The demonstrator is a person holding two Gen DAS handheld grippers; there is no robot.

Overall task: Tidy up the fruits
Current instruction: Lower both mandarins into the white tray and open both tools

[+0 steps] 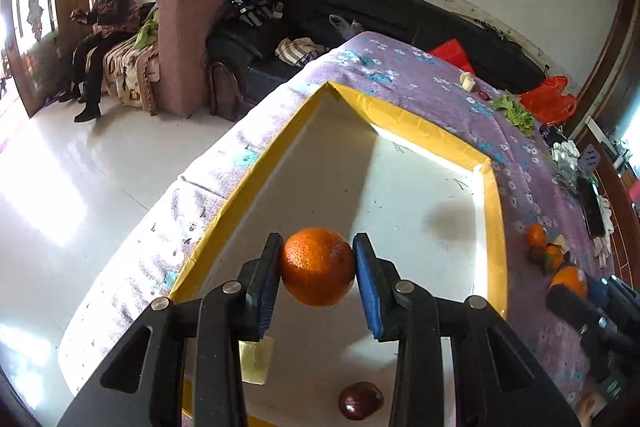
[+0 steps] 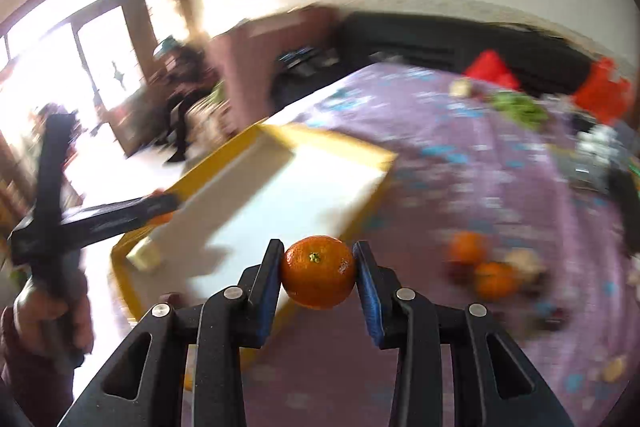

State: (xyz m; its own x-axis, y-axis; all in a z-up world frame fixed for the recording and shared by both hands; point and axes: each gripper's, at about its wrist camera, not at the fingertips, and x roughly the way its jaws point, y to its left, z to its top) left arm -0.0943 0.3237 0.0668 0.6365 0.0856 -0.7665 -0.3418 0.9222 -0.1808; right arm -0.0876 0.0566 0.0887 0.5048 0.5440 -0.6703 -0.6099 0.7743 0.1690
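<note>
My left gripper (image 1: 318, 269) is shut on an orange (image 1: 317, 266) and holds it above the white floor of a yellow-rimmed tray (image 1: 404, 115). A dark red fruit (image 1: 360, 400) and a pale yellow block (image 1: 256, 361) lie in the tray below it. My right gripper (image 2: 318, 271) is shut on another orange (image 2: 318, 271), over the purple cloth just right of the tray (image 2: 344, 139). The right gripper also shows at the right edge of the left wrist view (image 1: 592, 303). The left gripper (image 2: 100, 215) shows in the right wrist view, over the tray's left side.
More oranges and small fruits (image 1: 546, 251) lie on the purple flowered cloth (image 1: 420, 79) right of the tray. Lettuce (image 1: 514, 111), a pale fruit (image 1: 467, 81) and red bags (image 1: 550, 99) lie farther back. A black sofa and a seated person (image 1: 102, 39) are beyond the table.
</note>
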